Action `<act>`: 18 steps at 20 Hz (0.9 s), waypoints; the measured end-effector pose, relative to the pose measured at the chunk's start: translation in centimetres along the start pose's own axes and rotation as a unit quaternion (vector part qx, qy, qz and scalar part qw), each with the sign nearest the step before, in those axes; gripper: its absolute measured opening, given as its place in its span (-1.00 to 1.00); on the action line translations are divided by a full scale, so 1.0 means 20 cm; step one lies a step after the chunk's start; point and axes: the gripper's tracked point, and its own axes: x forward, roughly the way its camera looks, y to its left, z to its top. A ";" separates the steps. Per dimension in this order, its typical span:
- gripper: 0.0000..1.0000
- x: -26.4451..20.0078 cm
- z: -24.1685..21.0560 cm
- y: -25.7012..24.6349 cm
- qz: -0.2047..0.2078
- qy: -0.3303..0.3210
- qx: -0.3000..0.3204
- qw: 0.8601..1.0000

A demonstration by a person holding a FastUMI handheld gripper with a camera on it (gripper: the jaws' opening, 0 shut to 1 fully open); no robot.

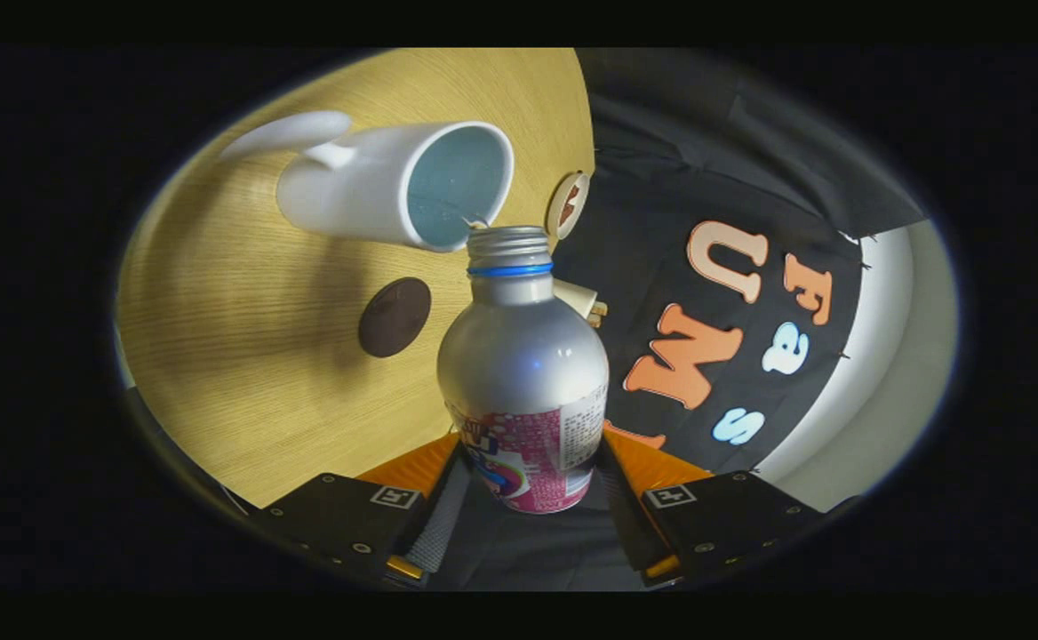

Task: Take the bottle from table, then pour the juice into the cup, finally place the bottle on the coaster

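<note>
The bottle [523, 373] is held between the 2 fingers of the gripper [528, 484], which are closed narrowly on its lower body, 1 pressing on each side of the printed label. The bottle is silver with a pink patterned label around its base, a blue ring [510, 269] under the threaded neck, and an uncapped mouth. It is seen tipped together with the gripper, so that the wooden table [243, 356] appears steeply tilted beyond it.

The bottle's mouth is placed right at the rim of the white cup [377, 182], at the lower edge of the cup's opening. The cup's pale blue inside is visible, and its handle [292, 133] is turned away from the bottle. Whether juice is flowing cannot be told; a small glint is seen at the point where mouth and rim meet.

A dark round coaster [395, 316] is seen lying flat on the table, beside the bottle's shoulder and below the cup, apart from both. A 2nd small round disc [568, 203] is seen near the table's edge, just beyond the bottle's mouth. A pale object [579, 300] is partly hidden behind the bottle's neck.
</note>
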 end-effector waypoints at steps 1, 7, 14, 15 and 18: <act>0.53 0.00 0.00 0.00 0.000 -0.001 -0.002 1.000; 0.53 0.01 0.02 -0.02 -0.001 -0.001 -0.012 1.000; 0.53 0.02 0.05 -0.04 0.001 -0.006 -0.027 1.000; 0.53 0.02 0.05 -0.03 0.002 -0.007 -0.028 1.000; 0.53 0.03 0.05 -0.03 0.005 -0.006 -0.036 0.999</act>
